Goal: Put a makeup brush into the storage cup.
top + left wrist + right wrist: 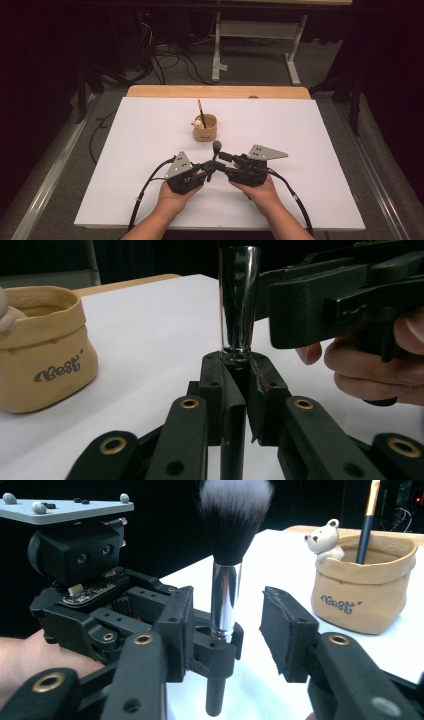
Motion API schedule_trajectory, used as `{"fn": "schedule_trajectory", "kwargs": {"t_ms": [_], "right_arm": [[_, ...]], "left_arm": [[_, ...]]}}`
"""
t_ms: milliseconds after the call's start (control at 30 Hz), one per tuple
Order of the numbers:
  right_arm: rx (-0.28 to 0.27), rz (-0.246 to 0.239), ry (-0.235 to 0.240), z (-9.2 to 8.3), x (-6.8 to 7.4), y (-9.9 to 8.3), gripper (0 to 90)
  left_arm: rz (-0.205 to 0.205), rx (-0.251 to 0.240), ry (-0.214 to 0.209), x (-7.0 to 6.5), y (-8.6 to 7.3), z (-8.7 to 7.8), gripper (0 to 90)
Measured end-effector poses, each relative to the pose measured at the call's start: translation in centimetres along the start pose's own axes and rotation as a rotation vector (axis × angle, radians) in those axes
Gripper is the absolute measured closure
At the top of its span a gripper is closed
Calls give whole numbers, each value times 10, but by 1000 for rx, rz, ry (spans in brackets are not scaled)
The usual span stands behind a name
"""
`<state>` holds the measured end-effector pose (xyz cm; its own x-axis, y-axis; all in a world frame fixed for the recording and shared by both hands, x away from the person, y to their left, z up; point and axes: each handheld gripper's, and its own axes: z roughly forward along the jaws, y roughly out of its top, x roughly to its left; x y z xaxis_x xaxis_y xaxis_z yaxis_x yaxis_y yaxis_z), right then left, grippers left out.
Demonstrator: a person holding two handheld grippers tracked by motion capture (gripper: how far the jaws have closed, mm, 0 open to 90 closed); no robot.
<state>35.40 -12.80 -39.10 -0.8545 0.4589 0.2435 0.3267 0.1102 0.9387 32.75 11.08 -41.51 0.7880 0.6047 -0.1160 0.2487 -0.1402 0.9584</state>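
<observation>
A makeup brush (217,146) with a dark fluffy head (233,520) and a silver ferrule (239,300) stands upright over the white table. My left gripper (207,169) is shut on its black handle just below the ferrule, and the left gripper (235,367) view shows the pads pressed on both sides. My right gripper (223,159) meets it from the right. Its jaws (230,617) stand open on either side of the ferrule with a gap each way. A tan bag-shaped holder (205,129) stands just beyond, with a small bear figure (325,539) and a pencil (366,525) in it.
A white sheet (300,130) covers the table, with a wooden edge (220,91) at the far side. Both hands rest near the front middle. Cables trail from the grippers toward the front edge. A desk frame and wires stand on the floor beyond.
</observation>
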Motion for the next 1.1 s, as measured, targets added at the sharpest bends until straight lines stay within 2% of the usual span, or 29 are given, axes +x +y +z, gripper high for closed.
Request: {"fn": "schedule_trajectory", "kwargs": {"t_ms": [133,433,667,1100], "right_arm": [[3,-11,-15,-3,-1,2,522],[26,-49,-80,-8,-3,3,403],[42,-56,-128,-14,-9,3,321],[82,-78,-230,-40,-25,0,219]], "left_arm": [[-4,-1,10,3,0,-2,786],[-13,-14,34,11,1,-9,786],[-21,-26,51,16,2,-16,786],[-32,-50,76,23,5,-24,786]]}}
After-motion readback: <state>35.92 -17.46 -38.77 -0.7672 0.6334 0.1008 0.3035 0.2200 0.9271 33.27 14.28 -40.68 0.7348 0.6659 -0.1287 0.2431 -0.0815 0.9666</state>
